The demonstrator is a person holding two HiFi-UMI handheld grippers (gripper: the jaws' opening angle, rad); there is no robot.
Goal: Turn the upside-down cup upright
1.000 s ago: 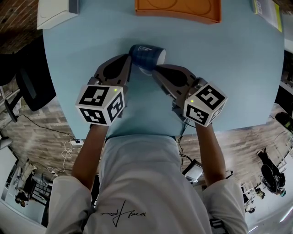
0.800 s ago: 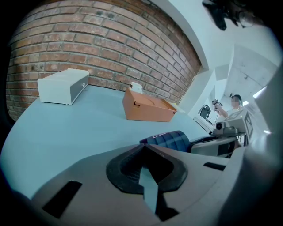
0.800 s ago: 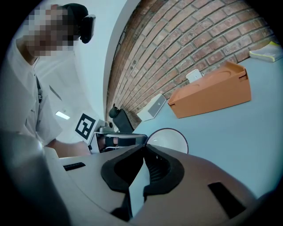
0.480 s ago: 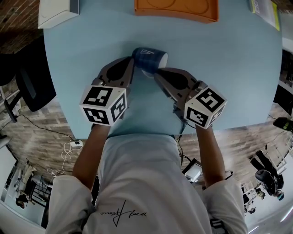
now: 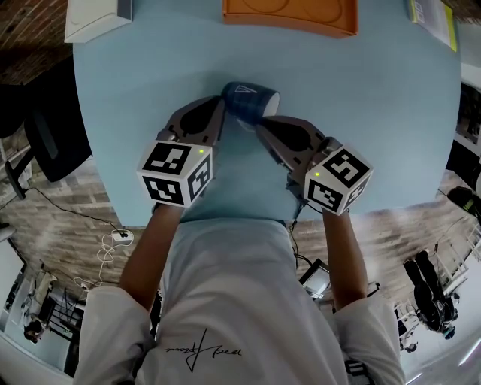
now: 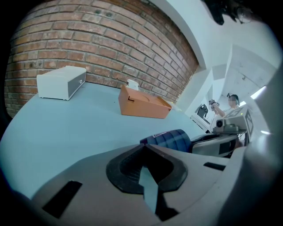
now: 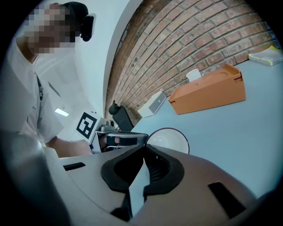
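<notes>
Blue on the outside and white within, the cup (image 5: 248, 100) lies tipped on its side at the upper middle of the head view. It rests on the pale worktop (image 5: 135, 83) with its mouth turned right.

At its left, the left gripper (image 5: 220, 113) has its fingers closed on nothing, and the tips seem to rest against the cup's closed end. The left gripper view shows the pads meeting, with the cup (image 6: 170, 139) just beyond. At the cup's lower right, the right gripper (image 5: 260, 122) is also closed and empty, with its tips by the rim. In the right gripper view the mouth of the cup (image 7: 167, 141) shows just past the joined tips.

The step in hand looks like levering the cup onto its base. It would probably go best with the left tips braced low as a stop while the right tips lift under the rim, slowly. The round wall is likely to roll away toward the orange tray (image 5: 293, 16).

Counted left to right:
- one black chair (image 5: 45, 135)
- one white box (image 5: 94, 19)
- one cup
- one orange tray
- one yellowish booklet (image 5: 436, 16)
- two grippers
</notes>
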